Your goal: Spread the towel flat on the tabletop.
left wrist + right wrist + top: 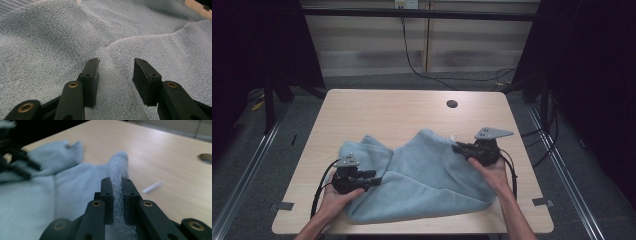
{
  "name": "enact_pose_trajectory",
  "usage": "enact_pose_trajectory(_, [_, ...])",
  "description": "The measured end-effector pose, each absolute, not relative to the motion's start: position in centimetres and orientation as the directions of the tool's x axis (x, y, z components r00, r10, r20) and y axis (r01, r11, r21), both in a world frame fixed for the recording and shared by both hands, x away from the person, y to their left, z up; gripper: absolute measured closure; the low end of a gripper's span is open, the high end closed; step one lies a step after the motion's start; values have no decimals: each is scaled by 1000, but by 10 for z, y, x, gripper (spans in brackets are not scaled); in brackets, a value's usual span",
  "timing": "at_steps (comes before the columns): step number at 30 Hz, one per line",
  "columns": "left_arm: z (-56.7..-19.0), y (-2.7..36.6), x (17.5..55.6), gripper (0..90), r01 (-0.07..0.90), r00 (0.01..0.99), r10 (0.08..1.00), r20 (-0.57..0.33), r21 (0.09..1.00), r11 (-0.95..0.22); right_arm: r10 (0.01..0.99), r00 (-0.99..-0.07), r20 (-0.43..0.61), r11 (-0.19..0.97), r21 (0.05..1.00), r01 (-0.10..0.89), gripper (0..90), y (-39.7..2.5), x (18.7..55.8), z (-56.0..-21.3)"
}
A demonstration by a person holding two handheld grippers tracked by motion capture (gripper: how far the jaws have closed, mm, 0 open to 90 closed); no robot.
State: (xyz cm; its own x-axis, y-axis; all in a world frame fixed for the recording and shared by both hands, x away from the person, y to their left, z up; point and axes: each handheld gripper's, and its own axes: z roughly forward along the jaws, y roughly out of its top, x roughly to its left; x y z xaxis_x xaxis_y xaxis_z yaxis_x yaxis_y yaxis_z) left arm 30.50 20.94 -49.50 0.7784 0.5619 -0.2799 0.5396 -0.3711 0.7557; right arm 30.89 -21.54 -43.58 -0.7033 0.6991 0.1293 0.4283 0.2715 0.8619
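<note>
Towel [422,175], soft and limp, lies rumpled on our desk [402,110]; our right claw [116,182] pinches a raised fold, our left claw [116,75] gapes wide over, probably, another edge worth pinching.

Lab: dark curtains [592,75], floor rails [242,170], trailing cables [412,60]

left claw [15,163]: blurred at frame edge | towel [37,202]: cut off bottom-left
</note>
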Motion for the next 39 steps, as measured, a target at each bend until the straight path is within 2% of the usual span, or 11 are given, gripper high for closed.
enact_pose_trajectory(3, [-495, 209, 304, 544, 541, 779, 560, -282, 754, -373, 661, -738, 134, 323, 837, 441, 764, -203, 293, -450])
enact_pose_trajectory(6, [-495, 209, 303, 533, 545, 777, 560, -288, 753, -370, 671, -732, 118, 363, 809, 463, 685, -200, 285, -463])
enact_pose_trajectory(9, [-494, 209, 301, 532, 552, 774, 561, -293, 747, -371, 750, -658, 69, 349, 803, 483, 585, -209, 287, -461])
enact_pose_trajectory(11, [-492, 209, 299, 528, 556, 775, 559, -294, 738, -382, 794, -604, 75, 302, 813, 498, 523, -222, 292, -458])
enact_pose_trajectory(17, [-489, 212, 279, 514, 568, 781, 537, -319, 721, -397, 831, -550, 84, 266, 808, 525, 460, -242, 285, -451])
enact_pose_trajectory(22, [-477, 216, 268, 516, 540, 804, 498, -325, 750, -382, 802, -584, 124, 284, 781, 556, 475, -239, 268, -454])
enact_pose_trajectory(25, [-470, 222, 276, 520, 537, 799, 506, -325, 765, -357, 776, -612, 153, 314, 748, 585, 477, -231, 253, -464])
enact_pose_trajectory(32, [-469, 242, 318, 502, 553, 745, 592, -308, 782, -289, 694, -682, 232, 360, 709, 607, 434, -209, 222, -488])
enact_pose_trajectory(34, [-477, 245, 326, 479, 580, 720, 619, -313, 761, -290, 689, -690, 221, 391, 688, 611, 424, -201, 219, -493])
enact_pose_trajectory(39, [-486, 244, 327, 462, 591, 715, 627, -310, 747, -305, 704, -699, 127, 444, 689, 573, 540, -197, 222, -497])
